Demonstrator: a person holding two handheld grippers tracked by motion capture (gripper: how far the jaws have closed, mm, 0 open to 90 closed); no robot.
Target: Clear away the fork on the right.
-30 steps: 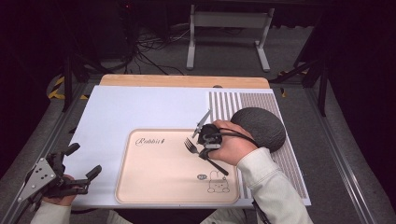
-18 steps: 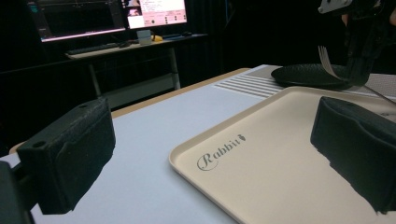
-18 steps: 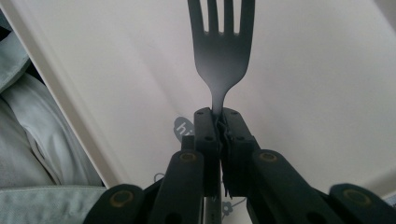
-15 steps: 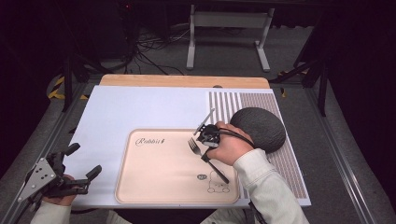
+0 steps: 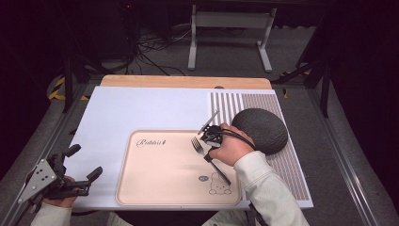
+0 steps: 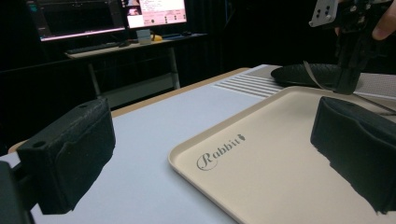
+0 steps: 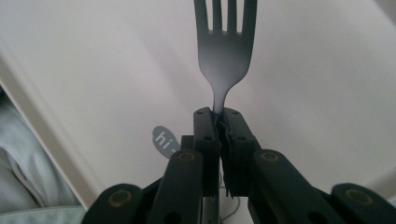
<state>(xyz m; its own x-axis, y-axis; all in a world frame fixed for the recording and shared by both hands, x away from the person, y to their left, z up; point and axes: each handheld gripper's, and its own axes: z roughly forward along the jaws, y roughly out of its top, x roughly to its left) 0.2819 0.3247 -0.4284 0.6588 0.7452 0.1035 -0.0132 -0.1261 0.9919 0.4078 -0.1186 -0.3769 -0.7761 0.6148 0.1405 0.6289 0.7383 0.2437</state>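
A dark metal fork (image 7: 224, 51) points away from my right gripper (image 7: 219, 116), whose jaws are shut on its neck just below the tines. From above, the fork (image 5: 196, 143) lies low over the right half of the beige tray (image 5: 160, 183), with its handle running back under the hand and my right gripper (image 5: 207, 153). Whether the fork touches the tray I cannot tell. My left gripper (image 5: 84, 161) rests at the table's front left corner, off the tray. Its black pads (image 6: 70, 158) stand wide apart with nothing between them.
A dark grey domed object (image 5: 261, 129) sits on the striped mat (image 5: 291, 179) just right of the right hand. The tray carries the word "Rabbit" (image 5: 151, 142) and a small bear drawing (image 5: 219, 183). White board (image 5: 131, 113) surrounds the tray; a metal stand (image 5: 230, 21) is beyond.
The right hand has sunk slightly towards the tray with the fork still gripped. The left gripper has stayed where it was.
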